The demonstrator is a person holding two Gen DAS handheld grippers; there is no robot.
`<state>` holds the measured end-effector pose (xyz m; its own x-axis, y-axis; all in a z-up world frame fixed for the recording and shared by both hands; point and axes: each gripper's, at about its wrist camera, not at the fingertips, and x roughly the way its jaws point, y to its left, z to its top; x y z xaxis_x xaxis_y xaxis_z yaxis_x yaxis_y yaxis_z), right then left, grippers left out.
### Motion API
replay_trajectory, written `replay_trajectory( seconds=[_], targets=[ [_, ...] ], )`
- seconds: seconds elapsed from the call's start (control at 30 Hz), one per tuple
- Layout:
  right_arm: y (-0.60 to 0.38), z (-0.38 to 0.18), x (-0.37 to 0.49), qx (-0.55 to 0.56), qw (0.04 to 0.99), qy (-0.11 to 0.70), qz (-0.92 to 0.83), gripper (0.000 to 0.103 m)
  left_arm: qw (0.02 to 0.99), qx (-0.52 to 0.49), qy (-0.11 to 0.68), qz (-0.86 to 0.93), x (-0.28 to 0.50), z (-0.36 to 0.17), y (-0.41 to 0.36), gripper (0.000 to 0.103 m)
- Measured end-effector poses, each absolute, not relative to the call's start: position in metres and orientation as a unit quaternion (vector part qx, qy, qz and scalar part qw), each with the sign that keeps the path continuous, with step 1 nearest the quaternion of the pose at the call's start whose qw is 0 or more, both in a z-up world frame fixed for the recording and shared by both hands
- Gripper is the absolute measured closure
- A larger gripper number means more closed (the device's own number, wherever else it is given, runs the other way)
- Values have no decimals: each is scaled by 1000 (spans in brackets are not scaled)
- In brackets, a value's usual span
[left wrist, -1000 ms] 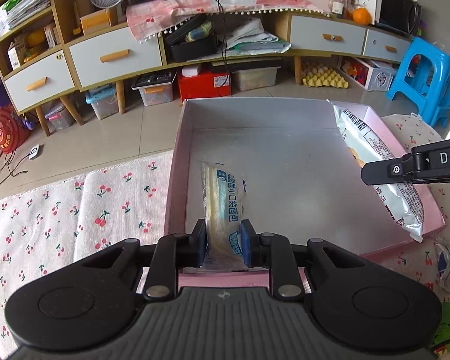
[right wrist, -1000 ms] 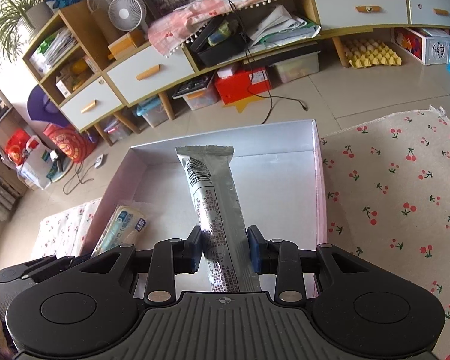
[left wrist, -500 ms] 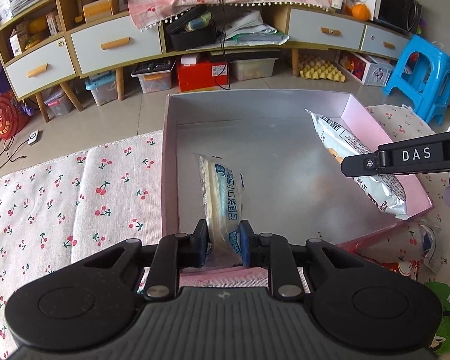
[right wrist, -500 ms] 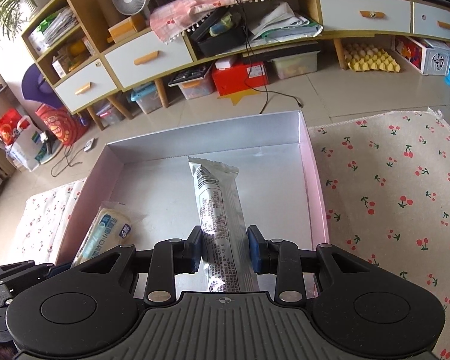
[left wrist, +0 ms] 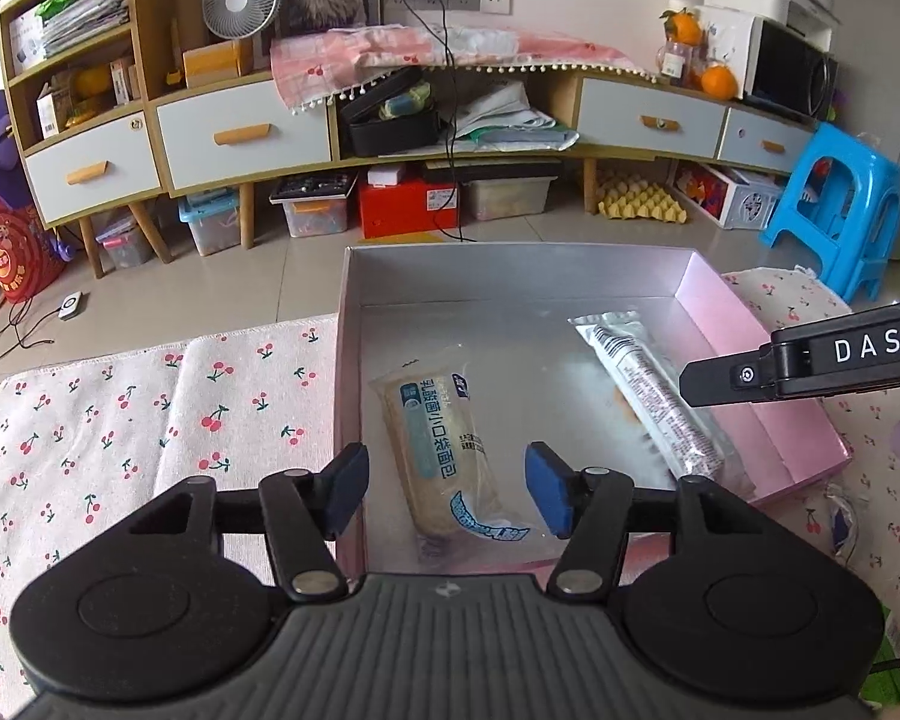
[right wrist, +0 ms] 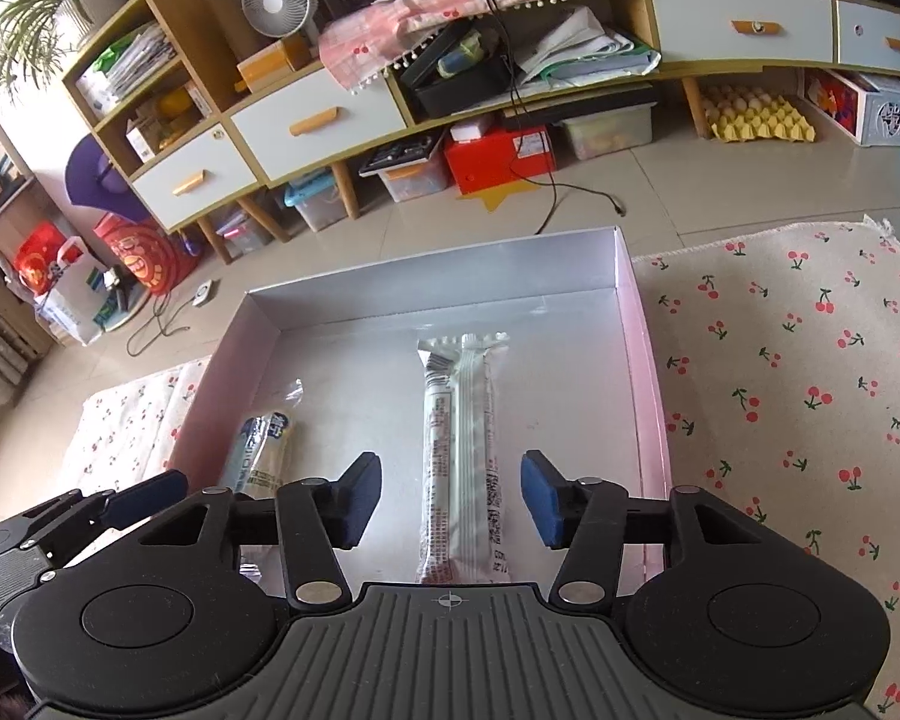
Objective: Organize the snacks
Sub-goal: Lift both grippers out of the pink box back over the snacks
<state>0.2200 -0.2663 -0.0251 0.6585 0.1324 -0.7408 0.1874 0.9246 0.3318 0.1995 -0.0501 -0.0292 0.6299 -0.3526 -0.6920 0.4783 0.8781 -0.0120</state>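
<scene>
A pink box with a silver inside (left wrist: 750, 324) (right wrist: 642, 360) sits on the cherry-print cloth. A pale bread packet with blue print (left wrist: 444, 456) (right wrist: 258, 456) lies flat in its left part. A long silver snack bar (left wrist: 648, 402) (right wrist: 462, 450) lies flat in its right part. My left gripper (left wrist: 447, 495) is open, its jaws wide on either side of the bread packet's near end. My right gripper (right wrist: 450, 495) is open, its jaws wide on either side of the silver bar. Neither holds anything.
The cherry-print cloth (left wrist: 150, 408) (right wrist: 810, 390) covers the table on both sides of the box. More wrapped snacks (left wrist: 840, 522) lie at the right by the box corner. Cabinets, storage bins and a blue stool (left wrist: 834, 204) stand beyond the table edge.
Both grippers have opened and let go; the bread packet and the silver bar now lie flat on the box floor. Both grippers have drawn back and up a little.
</scene>
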Motion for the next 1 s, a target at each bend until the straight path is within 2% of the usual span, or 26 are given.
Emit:
replay_trajectory(
  seconds=[0.1, 0.2, 0.27, 0.4, 0.5, 0.67, 1.0],
  targets=[
    [-264, -15, 214, 190, 891, 413, -18, 50, 898, 90, 362, -231, 192, -25, -52, 36],
    [-262, -5, 203, 188, 893, 409, -18, 42, 902, 89, 356, -228, 182, -19, -50, 26],
    [-259, 2, 196, 182, 895, 407, -19, 37, 901, 84, 360, -228, 177, -15, -48, 24],
    [-256, 13, 180, 177, 896, 406, -18, 34, 899, 79, 369, -220, 166, -10, -43, 17],
    [-253, 20, 169, 172, 898, 405, -18, 28, 900, 81, 369, -218, 157, -6, -39, 11],
    [-247, 28, 150, 161, 899, 407, -20, 21, 899, 82, 374, -213, 146, -1, -31, 5],
    [-238, 26, 117, 149, 889, 431, -29, 21, 891, 80, 397, -205, 124, 1, -17, 1]
  ],
)
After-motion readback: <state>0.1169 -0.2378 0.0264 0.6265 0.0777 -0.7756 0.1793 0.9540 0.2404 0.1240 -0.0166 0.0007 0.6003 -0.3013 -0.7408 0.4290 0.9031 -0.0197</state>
